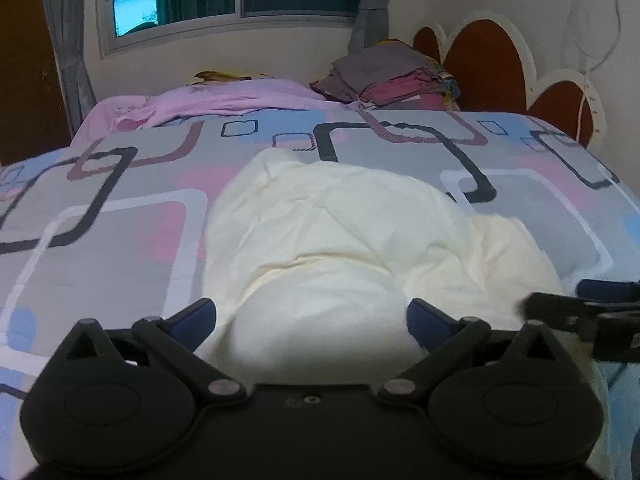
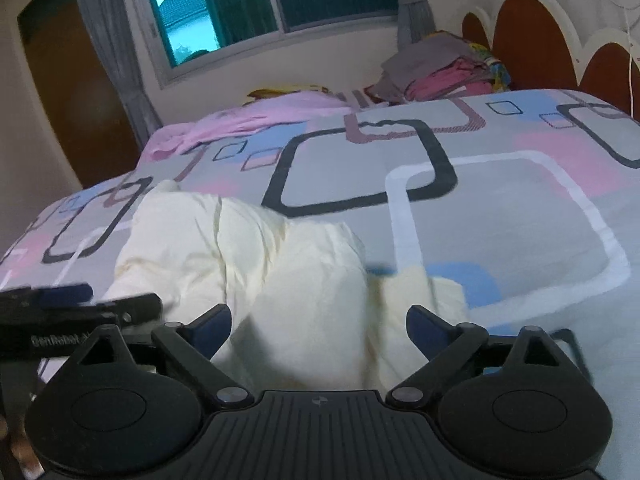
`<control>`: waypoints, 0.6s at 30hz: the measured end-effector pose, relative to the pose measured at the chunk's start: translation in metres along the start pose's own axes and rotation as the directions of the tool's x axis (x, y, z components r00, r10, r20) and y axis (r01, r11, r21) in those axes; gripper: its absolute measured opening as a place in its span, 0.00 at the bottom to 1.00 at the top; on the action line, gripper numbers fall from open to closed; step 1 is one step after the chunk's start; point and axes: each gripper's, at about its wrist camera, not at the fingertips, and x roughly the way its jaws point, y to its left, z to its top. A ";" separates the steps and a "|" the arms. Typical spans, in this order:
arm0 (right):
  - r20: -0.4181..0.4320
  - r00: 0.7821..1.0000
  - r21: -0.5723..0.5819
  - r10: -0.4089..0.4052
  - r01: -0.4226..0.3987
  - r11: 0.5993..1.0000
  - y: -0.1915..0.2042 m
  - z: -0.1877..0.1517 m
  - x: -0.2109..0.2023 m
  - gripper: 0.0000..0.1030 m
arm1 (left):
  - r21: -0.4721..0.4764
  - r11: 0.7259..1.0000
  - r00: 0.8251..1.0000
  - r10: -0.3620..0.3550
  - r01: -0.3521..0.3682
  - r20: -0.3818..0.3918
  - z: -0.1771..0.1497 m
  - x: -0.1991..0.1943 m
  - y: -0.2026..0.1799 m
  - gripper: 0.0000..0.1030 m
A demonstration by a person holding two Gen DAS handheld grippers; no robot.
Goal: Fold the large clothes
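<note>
A: Where's the crumpled cream cotton garment [image 1: 340,248]?

B: Heaped on the patterned bed [image 1: 120,232]. Left gripper [image 1: 312,316] and right gripper [image 2: 320,320] both gape wide, holding nothing.

A: Risk?

B: Pinching several bunched layers would probably skew the fold.

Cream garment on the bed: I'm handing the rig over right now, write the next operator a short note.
Left gripper: jaws wide open, nothing pinched, the cream garment lies between and ahead of its fingers.
Right gripper: also open, empty, over the same garment's near edge.
The garment lies rumpled and bunched on the patterned bedspread, not yet a neat fold.
A stack of folded clothes sits by the headboard; a pink garment lies unfolded at the far side.
Left: regrasp, flatten and fold the cream piece, then likely the pink one.
</note>
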 end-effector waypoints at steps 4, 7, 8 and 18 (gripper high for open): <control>-0.058 0.998 0.097 0.008 -0.002 0.995 -0.023 -0.013 -0.016 0.93 | -0.017 1.000 0.999 -0.011 0.010 -0.034 -0.007 -0.016 0.008 1.00; -0.086 0.996 0.153 0.024 -0.011 0.988 -0.037 -0.022 -0.024 0.97 | -0.057 0.998 0.996 -0.041 0.037 -0.078 -0.013 -0.020 0.016 1.00; -0.098 0.995 0.170 0.033 -0.016 0.985 -0.042 -0.025 -0.026 0.97 | -0.078 0.996 0.994 -0.058 0.050 -0.097 -0.014 -0.021 0.019 1.00; -0.129 0.954 0.426 0.270 -0.192 0.884 -0.077 -0.041 -0.021 1.00 | -0.253 0.945 0.948 -0.256 0.205 -0.188 -0.032 -0.003 0.049 1.00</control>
